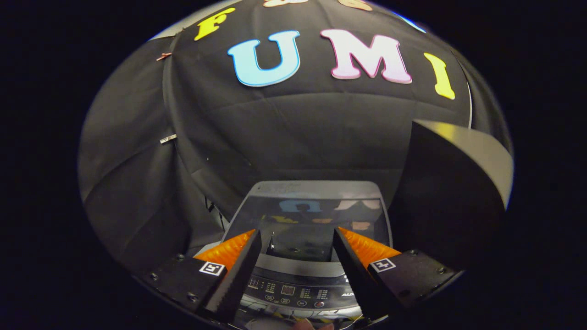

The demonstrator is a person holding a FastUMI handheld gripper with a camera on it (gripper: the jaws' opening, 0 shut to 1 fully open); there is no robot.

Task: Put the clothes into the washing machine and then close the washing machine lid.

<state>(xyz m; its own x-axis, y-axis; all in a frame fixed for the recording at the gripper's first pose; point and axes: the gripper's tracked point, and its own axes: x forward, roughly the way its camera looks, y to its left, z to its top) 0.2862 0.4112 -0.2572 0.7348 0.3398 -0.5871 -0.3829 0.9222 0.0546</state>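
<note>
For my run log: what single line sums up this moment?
gripper: open, holding nothing | washing machine: beyond fingers | lid: looks down | control panel: between fingers

The scene is dim, and the black cloth wall (293, 137) takes most of the light. Light seems to come from above, on the far side. The glossy washing machine lid (305, 220) reflects the wall softly. The fisheye lens bends straight lines near the edges. The open gripper (297, 240) fingers look sharp.

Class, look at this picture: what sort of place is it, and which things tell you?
Probably a staged recording booth: black cloth wall behind, one washing machine with its control panel, and the open gripper above it, holding nothing.
</note>
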